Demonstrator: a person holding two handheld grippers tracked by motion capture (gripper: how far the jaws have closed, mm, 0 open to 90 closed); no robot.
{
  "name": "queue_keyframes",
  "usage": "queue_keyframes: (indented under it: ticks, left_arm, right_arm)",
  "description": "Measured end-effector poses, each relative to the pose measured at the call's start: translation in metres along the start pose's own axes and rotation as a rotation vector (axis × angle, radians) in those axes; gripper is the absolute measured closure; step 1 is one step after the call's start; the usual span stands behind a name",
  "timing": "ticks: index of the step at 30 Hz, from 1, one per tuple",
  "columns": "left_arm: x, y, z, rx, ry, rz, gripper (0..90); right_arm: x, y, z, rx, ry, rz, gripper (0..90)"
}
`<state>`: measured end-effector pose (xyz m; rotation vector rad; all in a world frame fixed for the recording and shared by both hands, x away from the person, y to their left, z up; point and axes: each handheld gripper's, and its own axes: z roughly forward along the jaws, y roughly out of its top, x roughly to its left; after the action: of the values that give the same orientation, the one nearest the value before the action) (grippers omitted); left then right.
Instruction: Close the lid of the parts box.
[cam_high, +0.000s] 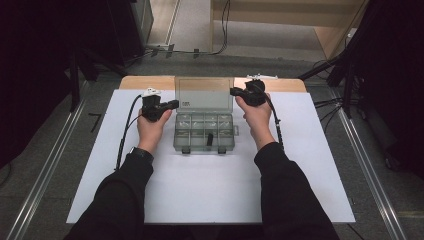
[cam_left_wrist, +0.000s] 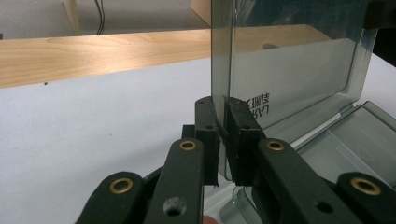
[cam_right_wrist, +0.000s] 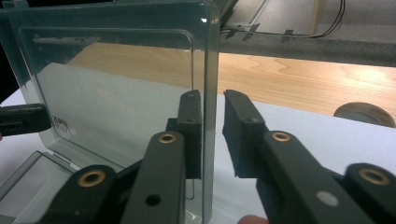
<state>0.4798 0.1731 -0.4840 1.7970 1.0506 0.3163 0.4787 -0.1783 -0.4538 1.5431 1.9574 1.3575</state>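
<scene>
A clear, smoke-tinted plastic organiser box (cam_high: 204, 131) sits at the middle of the white table mat (cam_high: 210, 190), its lid (cam_high: 204, 94) standing upright and bearing a small printed label. The divided tray holds one small dark piece (cam_high: 210, 139) in a front compartment; the other cells' contents are too small to tell. The left gripper (cam_left_wrist: 223, 135) is clamped on the lid's left edge. The right gripper (cam_right_wrist: 212, 135) straddles the right edge, with one pad against it and the other just off.

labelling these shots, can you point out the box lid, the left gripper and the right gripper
box lid (cam_right_wrist: 116, 88), right gripper view, middle of the clear panel
left gripper (cam_left_wrist: 223, 105), left gripper view, between its fingertips at the lid's edge
right gripper (cam_right_wrist: 212, 100), right gripper view, between its fingertips
</scene>
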Motion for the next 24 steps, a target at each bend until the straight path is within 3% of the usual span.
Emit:
queue_keyframes:
  ticks: [14, 17, 21, 24]
  left_arm:
    - [0.002, 0.000, 0.000, 0.003, -0.007, -0.008, 84.7]
    - [0.003, 0.000, -0.001, 0.007, -0.018, -0.036, 83.7]
    - [0.005, 0.003, -0.007, -0.002, -0.041, -0.070, 72.2]
    - [0.008, 0.008, -0.016, -0.023, -0.060, -0.091, 69.7]
  right_arm:
    - [0.006, -0.001, -0.002, -0.001, -0.026, -0.022, 82.7]
    - [0.009, -0.002, -0.004, -0.010, -0.035, -0.035, 82.8]
    - [0.011, -0.004, -0.007, -0.020, -0.039, -0.053, 82.8]
    - [0.012, -0.007, -0.009, -0.035, -0.044, -0.066, 82.8]
